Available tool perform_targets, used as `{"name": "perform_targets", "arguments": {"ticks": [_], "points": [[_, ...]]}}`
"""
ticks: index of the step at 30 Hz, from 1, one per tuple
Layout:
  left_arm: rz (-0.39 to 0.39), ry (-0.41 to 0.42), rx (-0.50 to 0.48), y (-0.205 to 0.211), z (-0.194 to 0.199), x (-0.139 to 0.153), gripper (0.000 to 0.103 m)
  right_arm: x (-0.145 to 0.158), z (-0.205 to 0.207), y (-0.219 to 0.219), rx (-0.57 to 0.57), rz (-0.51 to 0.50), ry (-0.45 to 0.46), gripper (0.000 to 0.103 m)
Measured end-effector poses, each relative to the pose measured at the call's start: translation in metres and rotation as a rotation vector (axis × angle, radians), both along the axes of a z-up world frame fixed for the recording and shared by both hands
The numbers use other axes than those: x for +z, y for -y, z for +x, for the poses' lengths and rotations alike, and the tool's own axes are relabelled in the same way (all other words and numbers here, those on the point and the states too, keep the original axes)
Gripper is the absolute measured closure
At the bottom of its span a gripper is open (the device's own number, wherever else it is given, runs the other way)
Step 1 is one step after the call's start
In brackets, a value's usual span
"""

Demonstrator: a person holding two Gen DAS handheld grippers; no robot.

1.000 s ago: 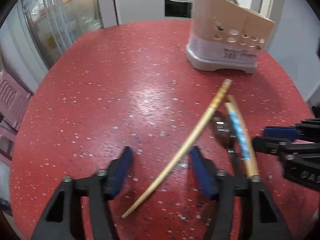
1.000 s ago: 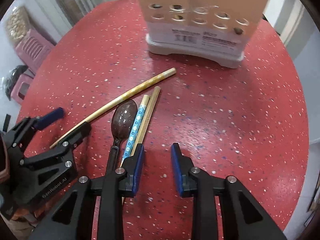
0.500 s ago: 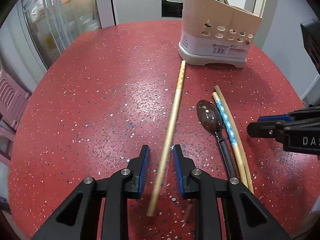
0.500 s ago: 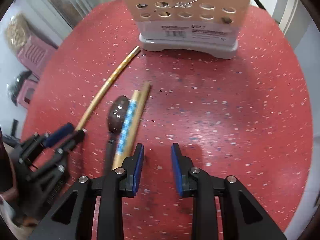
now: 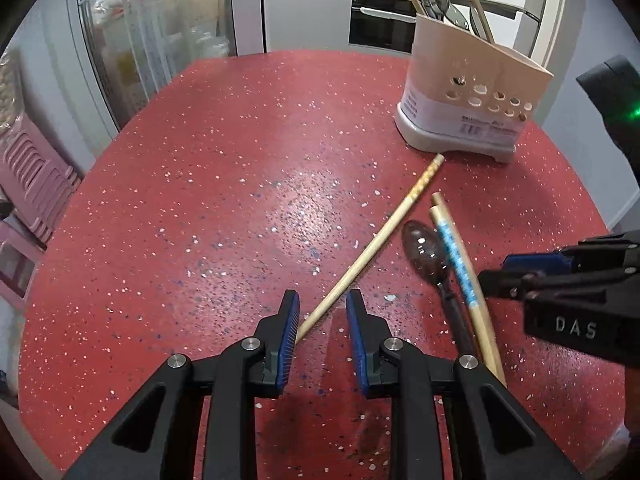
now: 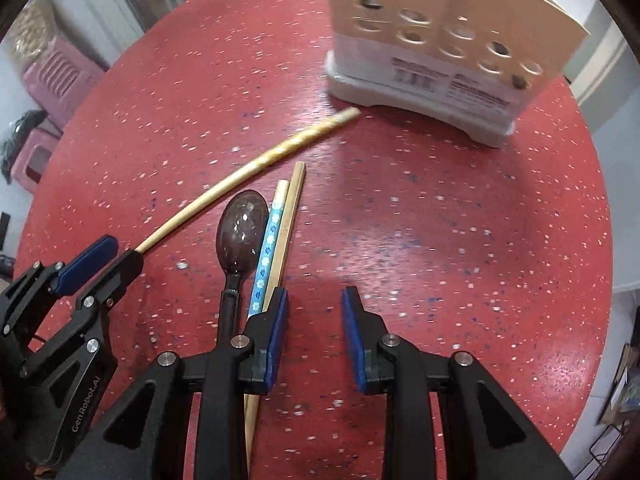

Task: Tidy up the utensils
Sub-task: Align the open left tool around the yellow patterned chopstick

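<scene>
A long bamboo chopstick (image 5: 380,236) lies diagonally on the red table (image 5: 224,184); its thin end sits between the fingers of my left gripper (image 5: 322,314), whose jaws are narrowly apart around it. A dark spoon (image 5: 424,246), a blue-patterned chopstick (image 5: 454,254) and a plain chopstick (image 5: 478,300) lie side by side to the right. My right gripper (image 6: 314,312) is open and empty, just right of those, above the table. The beige utensil holder (image 5: 472,104) stands at the far right with utensils in it.
The holder (image 6: 440,48) is close ahead in the right wrist view. The round table's edge curves on all sides. Pink crates (image 5: 28,176) stand beyond the left edge. Glass doors and a kitchen counter lie behind.
The left gripper closed from wide open to a narrow gap around the long chopstick's thin end. The chopstick lay straight ahead half a second ago and is angled right again. The right gripper stayed open.
</scene>
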State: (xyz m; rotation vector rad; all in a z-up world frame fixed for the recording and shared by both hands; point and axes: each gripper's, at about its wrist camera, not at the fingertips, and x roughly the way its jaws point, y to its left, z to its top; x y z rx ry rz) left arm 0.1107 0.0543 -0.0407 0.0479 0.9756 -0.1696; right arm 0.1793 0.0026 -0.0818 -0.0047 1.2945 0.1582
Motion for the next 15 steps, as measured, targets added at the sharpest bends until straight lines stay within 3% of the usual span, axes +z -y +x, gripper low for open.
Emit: {"name": "perform_targets", "arguments": {"ticks": [9,15], "points": [[-0.018,0.025,0.046,-0.022,-0.001,0.008,0.053,0.012,0.0,0.019,-0.016,0.069,-0.004,0.072],[-0.017,0.033,0.04,-0.021,-0.006,0.009,0.053,0.004,-0.001,-0.003,0.001,0.063,-0.014,0.072]]}}
